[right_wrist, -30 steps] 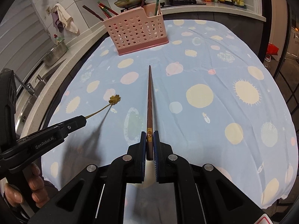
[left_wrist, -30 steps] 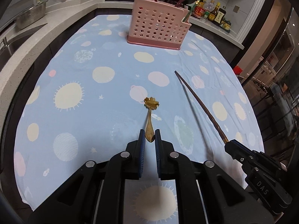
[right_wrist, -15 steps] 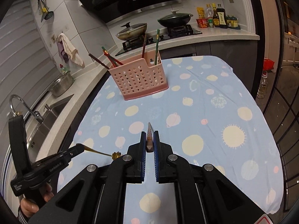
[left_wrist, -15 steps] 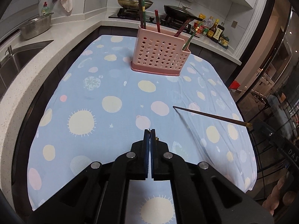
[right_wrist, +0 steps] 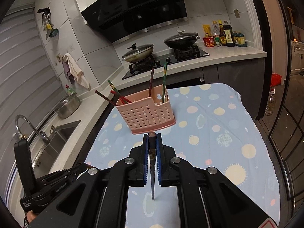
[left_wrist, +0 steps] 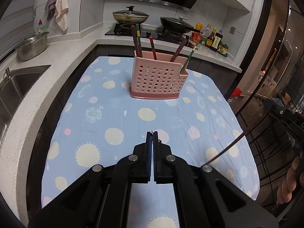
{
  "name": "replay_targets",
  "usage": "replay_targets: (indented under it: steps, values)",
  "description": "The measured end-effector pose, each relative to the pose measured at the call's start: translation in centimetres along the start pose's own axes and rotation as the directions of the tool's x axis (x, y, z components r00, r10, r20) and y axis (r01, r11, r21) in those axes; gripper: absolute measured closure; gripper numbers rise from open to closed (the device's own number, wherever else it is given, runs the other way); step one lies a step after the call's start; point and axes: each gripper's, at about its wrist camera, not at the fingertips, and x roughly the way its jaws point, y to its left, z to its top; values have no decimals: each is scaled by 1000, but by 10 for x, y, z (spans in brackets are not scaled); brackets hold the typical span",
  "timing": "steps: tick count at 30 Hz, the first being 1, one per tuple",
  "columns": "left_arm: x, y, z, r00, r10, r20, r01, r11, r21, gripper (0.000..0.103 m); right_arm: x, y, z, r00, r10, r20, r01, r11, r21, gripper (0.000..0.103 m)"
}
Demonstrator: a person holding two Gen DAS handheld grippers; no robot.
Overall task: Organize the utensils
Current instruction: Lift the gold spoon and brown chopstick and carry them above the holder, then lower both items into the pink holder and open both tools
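Left gripper (left_wrist: 152, 133) above the bench (left_wrist: 91, 102), which wears a blue planet-print cloth: jaws pressed together on a thin gold utensil, only a sliver of which shows at their tips, too little to name. Right gripper (right_wrist: 152, 135): jaws clamped on a dark brown chopstick (right_wrist: 152, 172), which runs lengthwise between the pads. The pink perforated utensil holder (left_wrist: 158, 79) stands upright at the far end of the cloth, with several chopsticks (left_wrist: 152, 47) leaning inside.
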Motion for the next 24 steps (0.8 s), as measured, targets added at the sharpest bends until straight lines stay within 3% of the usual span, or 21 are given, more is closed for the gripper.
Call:
replay_targets:
  steps: [8, 13, 19, 24]
  values:
    - [-4, -4, 60, 996, -29, 79, 27, 999, 26, 102, 14, 3, 53, 996, 47, 77, -47, 999, 1, 96]
    - [-10, -14, 118, 984, -48, 169, 38, 997, 62, 102, 28, 8, 101, 986, 64, 152, -64, 998, -4, 96]
    - [2, -25, 181, 968, -29, 248, 7, 996, 89, 102, 52, 25, 156, 971, 66, 231, -60, 998, -32, 96]
    - [28, -22, 215, 967, 2, 254, -25, 996, 85, 102, 83, 36, 184, 967, 65, 248, -55, 997, -49, 96]
